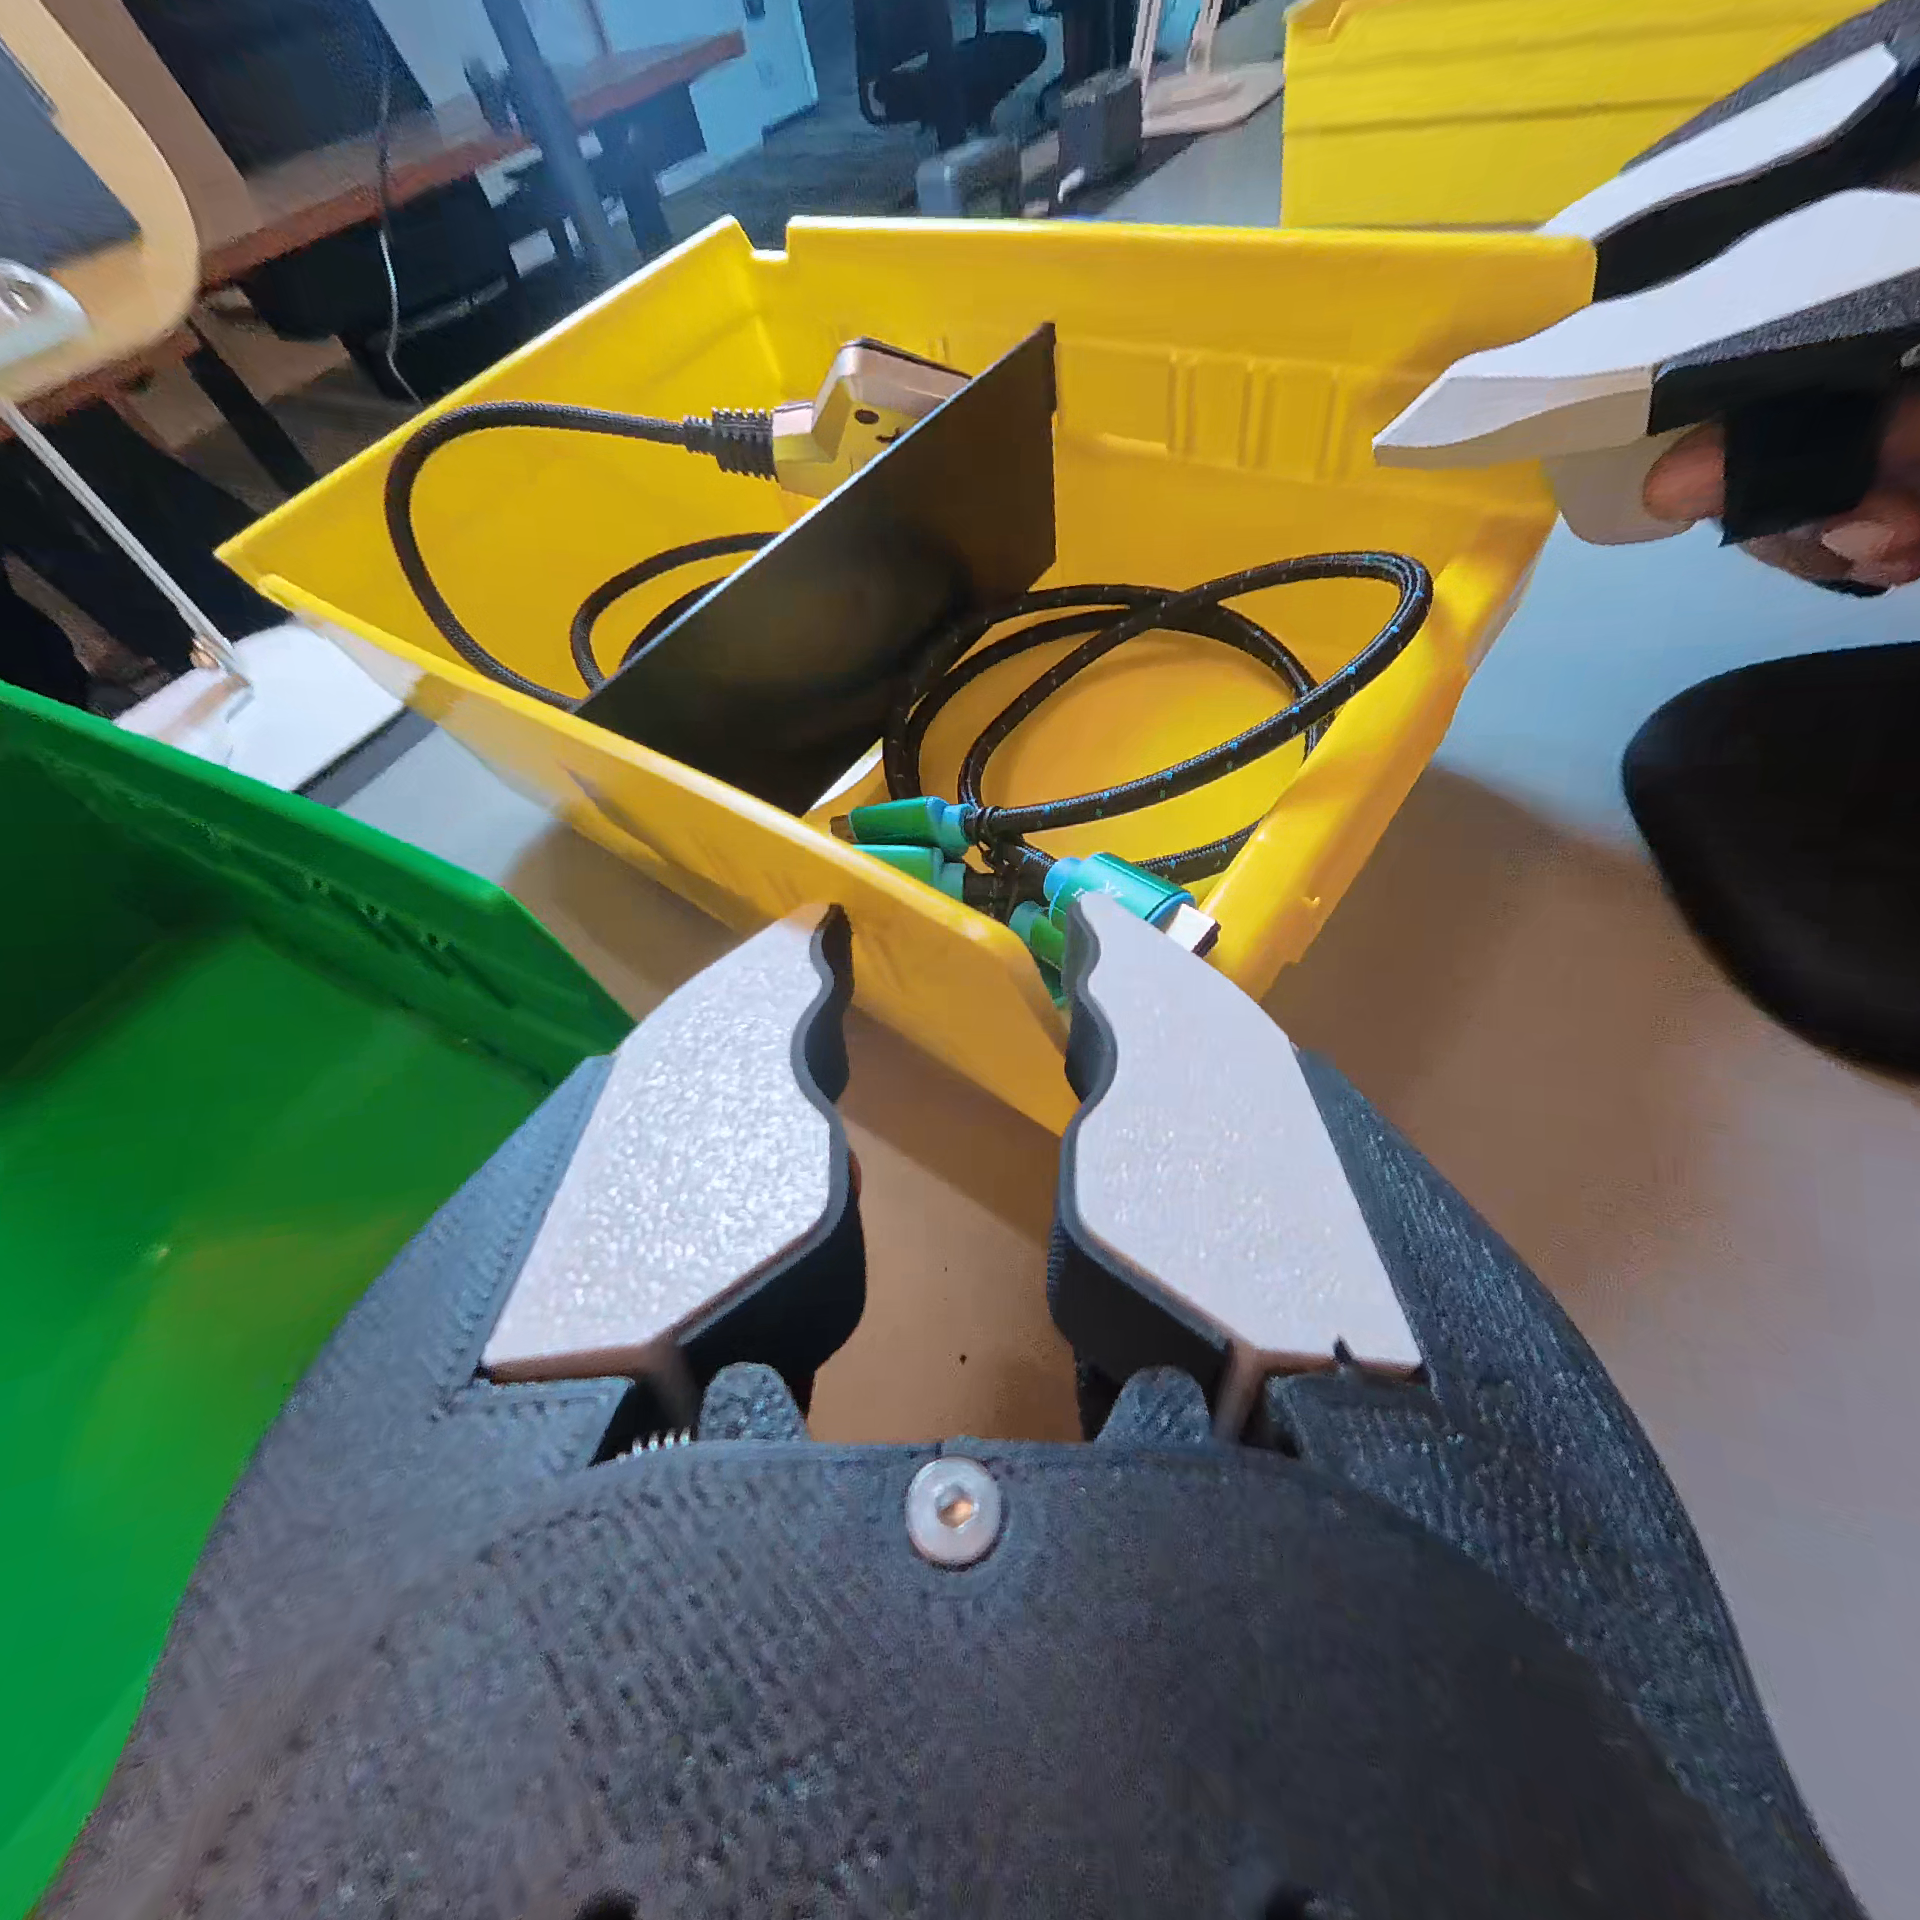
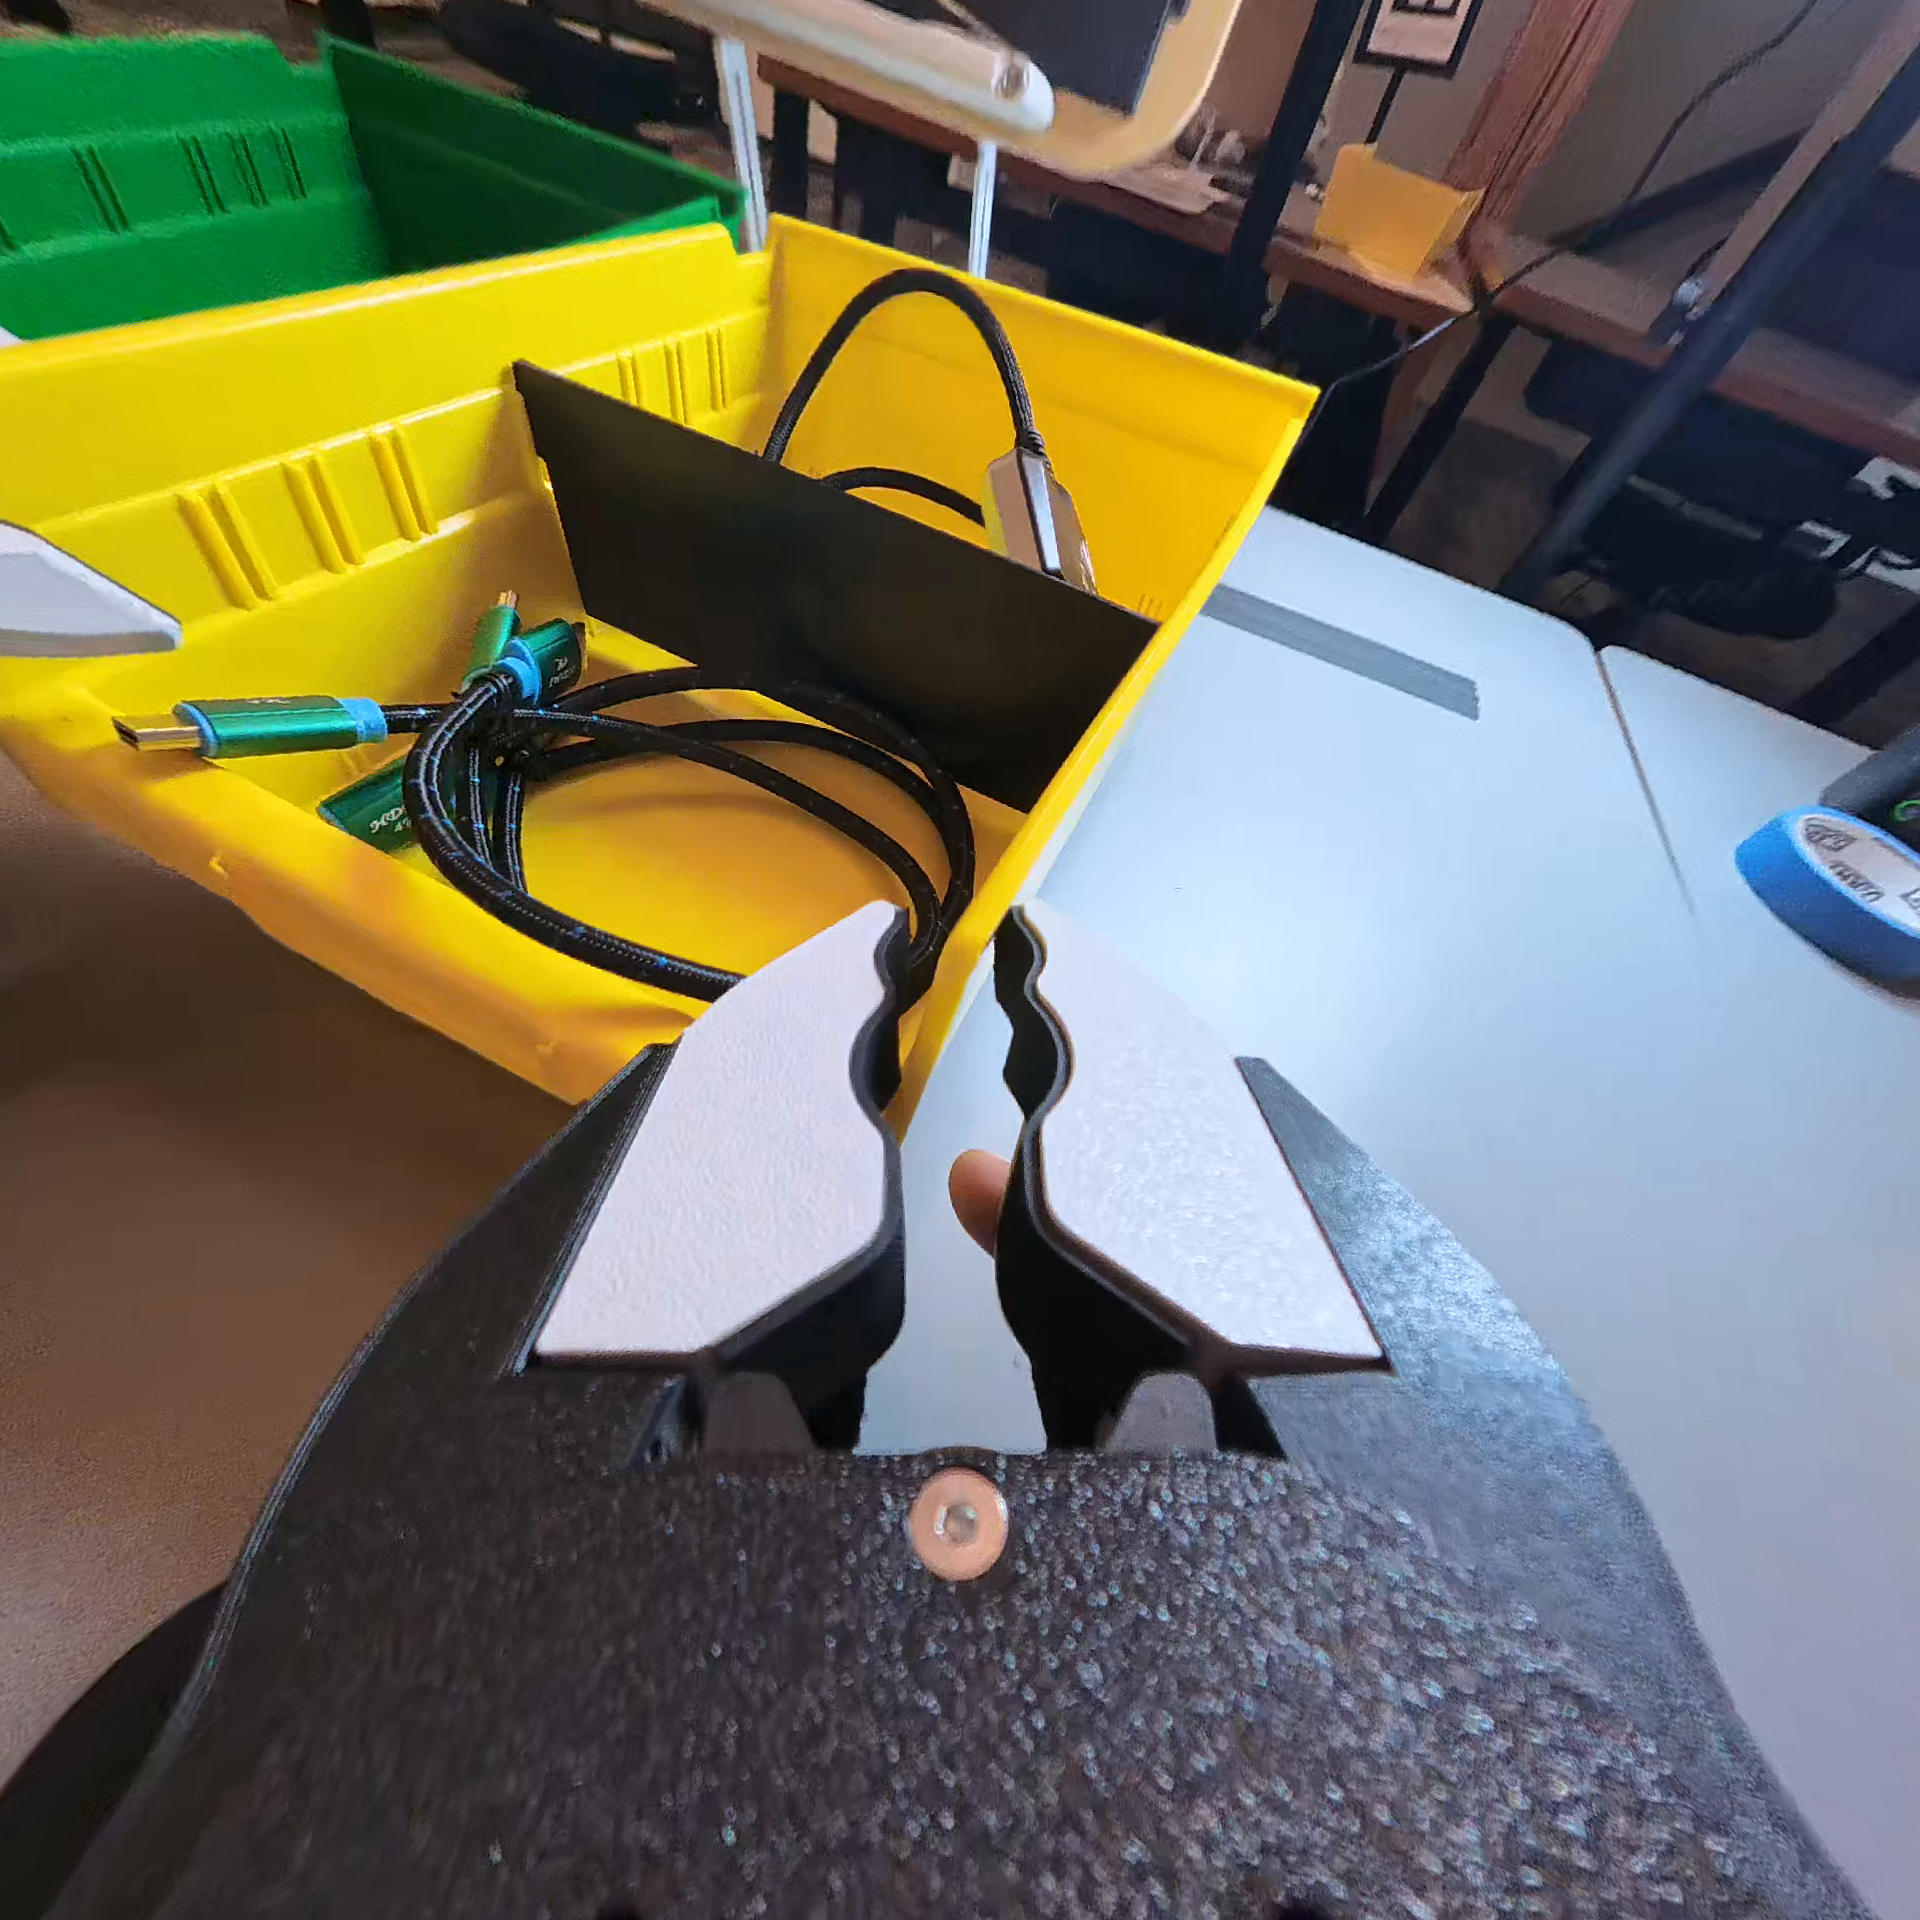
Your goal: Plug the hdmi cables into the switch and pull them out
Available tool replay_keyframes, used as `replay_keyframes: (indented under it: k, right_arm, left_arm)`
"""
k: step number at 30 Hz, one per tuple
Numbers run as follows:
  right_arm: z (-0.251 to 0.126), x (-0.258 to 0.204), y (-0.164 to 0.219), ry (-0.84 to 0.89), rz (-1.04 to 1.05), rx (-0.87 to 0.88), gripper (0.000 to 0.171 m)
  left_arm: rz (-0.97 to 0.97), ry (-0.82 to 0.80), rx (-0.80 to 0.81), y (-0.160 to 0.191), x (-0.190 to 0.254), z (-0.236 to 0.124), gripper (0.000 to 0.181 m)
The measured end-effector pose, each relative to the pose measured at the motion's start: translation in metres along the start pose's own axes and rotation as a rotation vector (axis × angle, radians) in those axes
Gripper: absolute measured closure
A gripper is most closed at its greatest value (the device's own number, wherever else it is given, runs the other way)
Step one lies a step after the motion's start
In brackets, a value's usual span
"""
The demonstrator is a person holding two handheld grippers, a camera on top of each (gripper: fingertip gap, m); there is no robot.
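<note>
The HDMI cables (image 2: 686, 790) lie coiled in the nearer compartment of a yellow plastic bin (image 2: 343, 914): black braided cords flecked with blue, ending in metallic green plugs with blue collars. One green plug (image 2: 272, 724) lies flat, pointing toward the bin's low front wall; others (image 1: 914, 831) cluster beside it where the cords bunch together. A black divider panel (image 2: 831, 613) stands upright across the bin. Behind it, in the farther compartment, rests a plain black braided cable (image 1: 488, 447) with a pale gold metal plug (image 1: 862, 416) leaning on the divider's top edge.

The left gripper (image 1: 956, 925) hovers at the bin's front wall, its jaws apart and holding nothing. The right gripper (image 2: 951, 925) sits over the bin's side wall with a narrower gap between its jaws, also empty; a fingertip (image 2: 977, 1195) shows behind them.

A green bin (image 1: 260, 1039) stands just beside the yellow one. On the grey table (image 2: 1403, 935), off to the right, lies a roll of blue tape (image 2: 1829, 883). A second yellow bin (image 1: 1507, 114) sits farther back.
</note>
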State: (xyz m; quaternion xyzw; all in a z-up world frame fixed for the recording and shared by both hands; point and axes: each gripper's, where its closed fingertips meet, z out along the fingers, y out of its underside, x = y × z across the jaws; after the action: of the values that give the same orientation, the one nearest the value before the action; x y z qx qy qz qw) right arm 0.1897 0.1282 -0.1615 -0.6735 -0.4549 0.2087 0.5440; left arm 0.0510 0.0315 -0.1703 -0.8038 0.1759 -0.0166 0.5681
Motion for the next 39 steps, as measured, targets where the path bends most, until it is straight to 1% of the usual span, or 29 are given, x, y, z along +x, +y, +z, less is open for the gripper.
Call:
replay_keyframes:
  k: [2, 5, 8, 11, 13, 16, 19, 22, 25, 28, 30, 33, 34, 36, 38, 39]
  right_arm:
    - [-0.015, -0.004, -0.015, 0.022, -0.015, 0.054, 0.155]
    - [-0.036, -0.016, -0.060, 0.021, -0.058, 0.170, 0.154]
    - [-0.044, -0.044, -0.118, -0.052, -0.114, 0.291, 0.153]
    - [-0.032, -0.090, -0.166, -0.168, -0.157, 0.370, 0.153]
    - [-0.017, -0.130, -0.191, -0.270, -0.162, 0.404, 0.153]
    - [0.008, -0.199, -0.219, -0.427, -0.172, 0.426, 0.154]
    - [0.035, -0.269, -0.230, -0.556, -0.175, 0.430, 0.154]
    - [0.058, -0.325, -0.227, -0.657, -0.117, 0.402, 0.155]
    - [0.079, -0.360, -0.209, -0.708, -0.065, 0.346, 0.156]
    - [0.098, -0.379, -0.181, -0.725, -0.062, 0.277, 0.156]
    - [0.109, -0.382, -0.161, -0.716, -0.083, 0.223, 0.156]
    - [0.128, -0.379, -0.128, -0.690, -0.112, 0.108, 0.155]
    - [0.134, -0.375, -0.122, -0.661, -0.142, 0.107, 0.155]
    - [0.141, -0.371, -0.109, -0.607, -0.261, 0.074, 0.152]
    - [0.136, -0.369, -0.104, -0.620, -0.323, 0.060, 0.142]
    - [0.131, -0.368, -0.101, -0.643, -0.349, 0.037, 0.138]
  left_arm:
    - [0.035, -0.010, 0.043, -0.017, 0.002, -0.015, 0.143]
    - [0.112, -0.064, 0.122, -0.051, -0.005, -0.051, 0.144]
    - [0.150, -0.153, 0.186, -0.077, -0.027, -0.104, 0.145]
    - [0.154, -0.267, 0.214, -0.085, -0.054, -0.167, 0.145]
    - [0.140, -0.350, 0.205, -0.079, -0.072, -0.211, 0.145]
    - [0.107, -0.469, 0.161, -0.054, -0.097, -0.276, 0.144]
    - [0.085, -0.588, 0.080, -0.016, -0.115, -0.332, 0.144]
    - [0.005, -0.657, 0.002, 0.021, -0.128, -0.370, 0.145]
    - [-0.064, -0.678, -0.080, 0.054, -0.136, -0.386, 0.145]
    - [-0.128, -0.660, -0.132, 0.085, -0.142, -0.384, 0.145]
    - [-0.178, -0.633, -0.161, 0.106, -0.147, -0.375, 0.145]
    - [-0.223, -0.591, -0.233, 0.141, -0.152, -0.349, 0.145]
    - [-0.220, -0.589, -0.265, 0.153, -0.154, -0.340, 0.145]
    - [-0.160, -0.646, -0.283, 0.167, -0.167, -0.325, 0.145]
    - [-0.152, -0.676, -0.275, 0.173, -0.178, -0.311, 0.133]
    - [-0.164, -0.662, -0.254, 0.173, -0.182, -0.307, 0.130]
